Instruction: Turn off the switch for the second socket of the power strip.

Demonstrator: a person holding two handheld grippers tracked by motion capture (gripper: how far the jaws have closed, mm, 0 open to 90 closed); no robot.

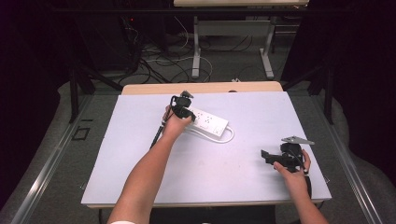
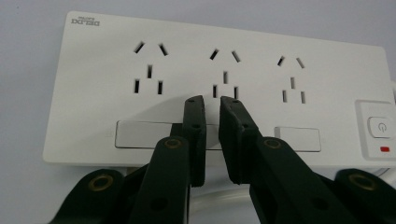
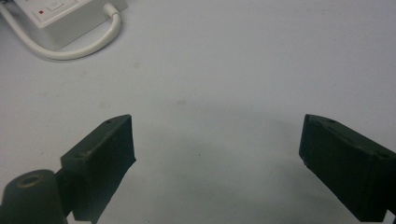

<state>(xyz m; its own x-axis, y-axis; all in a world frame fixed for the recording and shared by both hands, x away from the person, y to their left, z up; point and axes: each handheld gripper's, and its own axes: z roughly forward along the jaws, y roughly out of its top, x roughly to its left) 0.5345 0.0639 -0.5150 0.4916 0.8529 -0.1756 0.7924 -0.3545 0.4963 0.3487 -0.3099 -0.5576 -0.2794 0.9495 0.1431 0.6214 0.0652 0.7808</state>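
dark room | grey floor (image 1: 56, 186) | cables (image 1: 159, 60) | second table (image 1: 233, 28)

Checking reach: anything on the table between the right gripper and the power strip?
Nothing visible. The right gripper hangs open over bare table; the power strip lies beyond, its cable looped beside it. The left gripper is over its sockets.

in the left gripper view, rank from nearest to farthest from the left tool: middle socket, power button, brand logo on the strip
1. Middle socket of the white plastic power strip, just beyond the tips of the left tool.
2. Square white power button, at the strip's right end, above a small red indicator.
3. Grey brand logo, top left corner; not far behind the button.
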